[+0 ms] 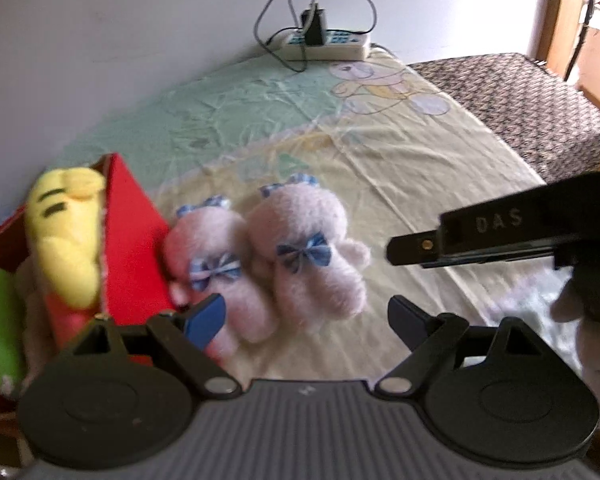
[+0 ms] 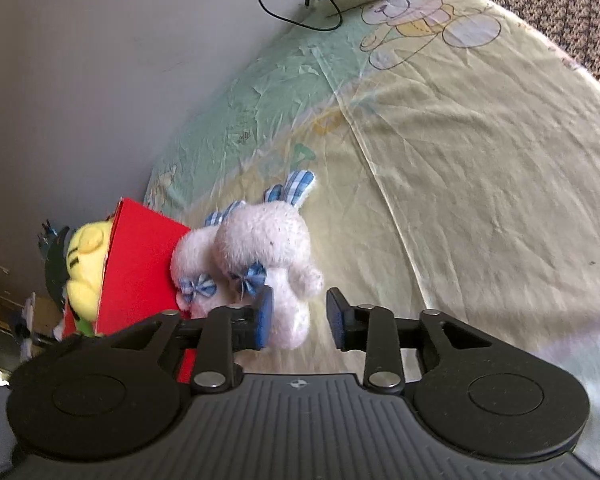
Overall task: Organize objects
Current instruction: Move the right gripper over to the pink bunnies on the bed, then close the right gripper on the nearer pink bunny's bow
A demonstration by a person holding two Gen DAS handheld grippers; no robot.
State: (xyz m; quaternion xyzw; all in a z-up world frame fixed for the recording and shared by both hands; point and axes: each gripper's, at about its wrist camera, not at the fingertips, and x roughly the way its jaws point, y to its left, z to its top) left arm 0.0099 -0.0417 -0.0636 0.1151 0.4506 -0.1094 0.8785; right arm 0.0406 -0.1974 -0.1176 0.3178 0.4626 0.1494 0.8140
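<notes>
Between right gripper fingers: plush bunny

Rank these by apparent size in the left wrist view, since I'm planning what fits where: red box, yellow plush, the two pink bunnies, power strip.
1. red box
2. yellow plush
3. right pink bunny and left pink bunny, look alike
4. power strip, farthest away, so true size unsure
</notes>
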